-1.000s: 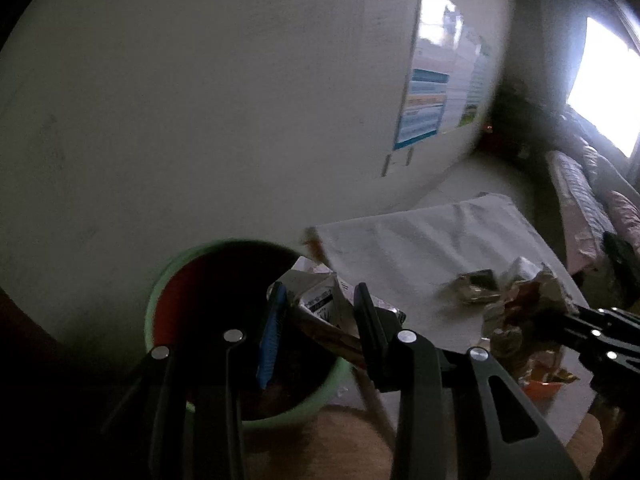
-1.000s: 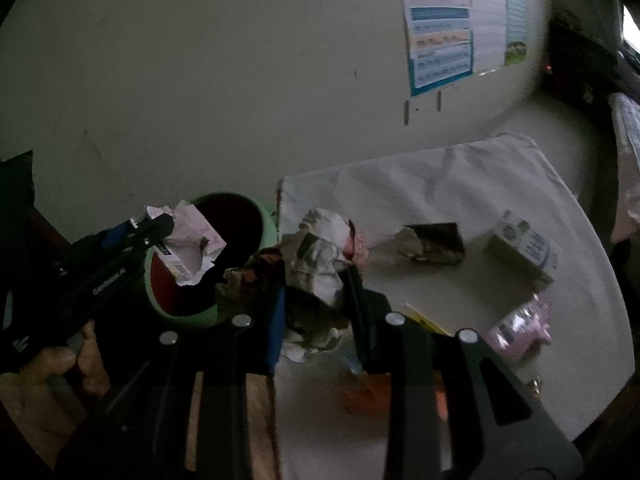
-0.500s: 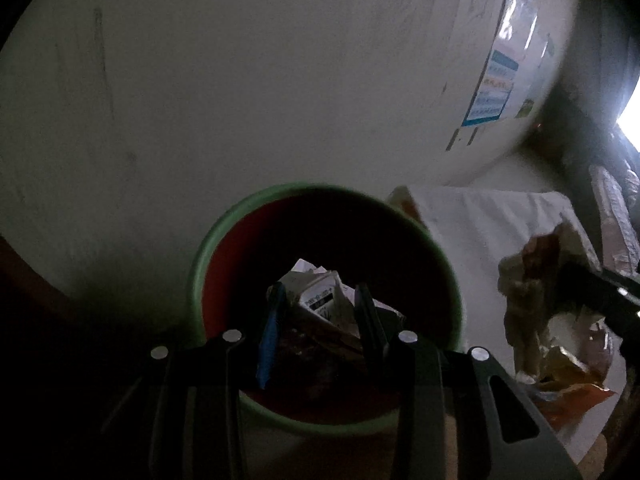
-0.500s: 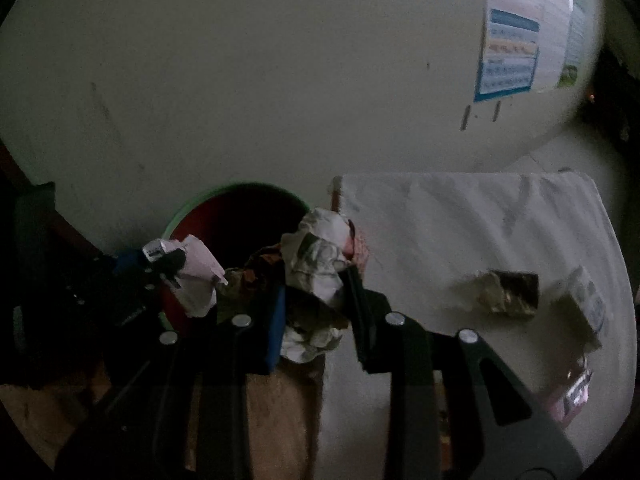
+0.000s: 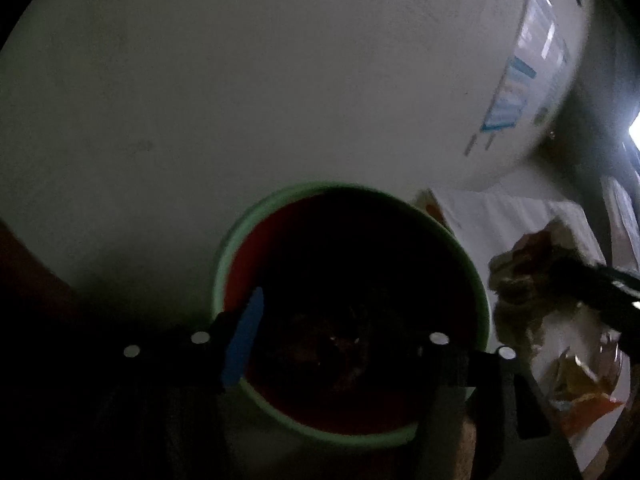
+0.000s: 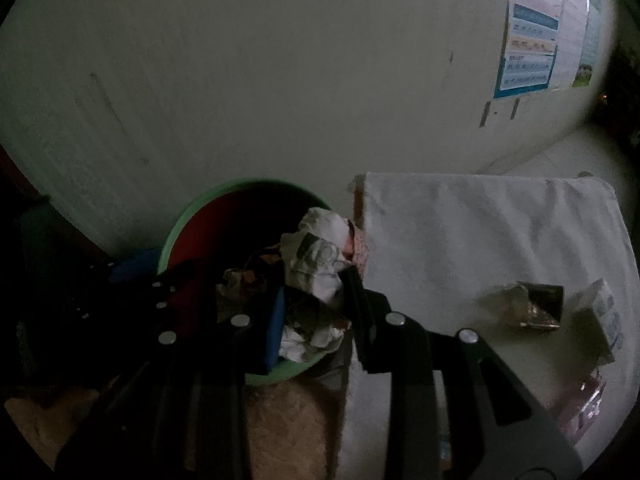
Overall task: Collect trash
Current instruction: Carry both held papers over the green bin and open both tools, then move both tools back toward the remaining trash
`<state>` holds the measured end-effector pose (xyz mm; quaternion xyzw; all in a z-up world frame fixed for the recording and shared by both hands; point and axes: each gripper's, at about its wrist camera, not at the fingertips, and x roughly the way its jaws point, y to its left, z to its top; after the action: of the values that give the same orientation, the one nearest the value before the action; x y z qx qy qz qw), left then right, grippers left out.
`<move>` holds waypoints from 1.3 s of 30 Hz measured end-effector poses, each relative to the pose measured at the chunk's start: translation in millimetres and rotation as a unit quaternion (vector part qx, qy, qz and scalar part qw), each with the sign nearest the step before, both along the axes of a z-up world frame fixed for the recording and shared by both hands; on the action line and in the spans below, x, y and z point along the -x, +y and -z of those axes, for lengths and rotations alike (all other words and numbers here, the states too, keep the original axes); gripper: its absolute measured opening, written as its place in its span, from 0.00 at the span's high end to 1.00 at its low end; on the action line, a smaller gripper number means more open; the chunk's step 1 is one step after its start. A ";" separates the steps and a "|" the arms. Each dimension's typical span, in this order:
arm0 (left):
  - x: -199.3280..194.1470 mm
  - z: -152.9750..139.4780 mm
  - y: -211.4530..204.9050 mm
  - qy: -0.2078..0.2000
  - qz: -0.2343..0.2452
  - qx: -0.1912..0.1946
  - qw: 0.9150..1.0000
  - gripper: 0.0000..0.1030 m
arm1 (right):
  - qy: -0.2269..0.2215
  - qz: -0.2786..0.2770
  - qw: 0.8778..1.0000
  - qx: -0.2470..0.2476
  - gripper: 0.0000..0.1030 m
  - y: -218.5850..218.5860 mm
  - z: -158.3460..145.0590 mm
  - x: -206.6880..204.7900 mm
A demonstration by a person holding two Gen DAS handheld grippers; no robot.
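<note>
A round bin with a green rim [image 5: 478, 292] and red inside stands on the floor by the wall; it also shows in the right wrist view [image 6: 192, 212]. My left gripper [image 5: 344, 344] is open and empty right over the bin's dark mouth. My right gripper [image 6: 316, 304] is shut on a bundle of crumpled paper and wrappers [image 6: 316, 264] at the bin's right rim. That bundle also shows in the left wrist view [image 5: 520, 280], beside the bin. What lies in the bin is too dark to make out.
A low table under a white cloth [image 6: 460, 224] stands right of the bin. On it lie a dark foil wrapper [image 6: 528, 308], a small white carton [image 6: 596, 320] and a pink packet [image 6: 584, 404]. The white wall with a poster [image 6: 528, 52] is close behind.
My left gripper moved over the bin and opened; the crumpled carton it held is gone from its jaws. My right gripper carried its bundle left, up to the bin's rim.
</note>
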<state>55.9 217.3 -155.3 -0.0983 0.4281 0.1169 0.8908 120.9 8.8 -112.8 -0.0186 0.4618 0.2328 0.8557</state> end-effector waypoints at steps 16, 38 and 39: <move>27.0 -20.4 11.9 -0.030 -0.042 -0.003 0.999 0.38 | -0.011 -0.003 1.000 -0.026 0.35 9.5 -15.6 7.6; 25.4 -51.2 -131.0 -0.061 0.162 -0.004 0.985 0.32 | -0.009 0.218 0.976 -0.019 0.22 -226.9 -15.3 91.2; 27.8 -50.1 -138.0 -0.062 0.176 -0.004 0.982 0.32 | -0.008 0.237 0.971 -0.018 0.22 -241.8 -12.6 96.5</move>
<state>28.2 79.3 -105.2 -0.0251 0.3817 -0.0467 0.9227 24.4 -233.0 -100.2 0.1049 0.4423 0.0315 0.8902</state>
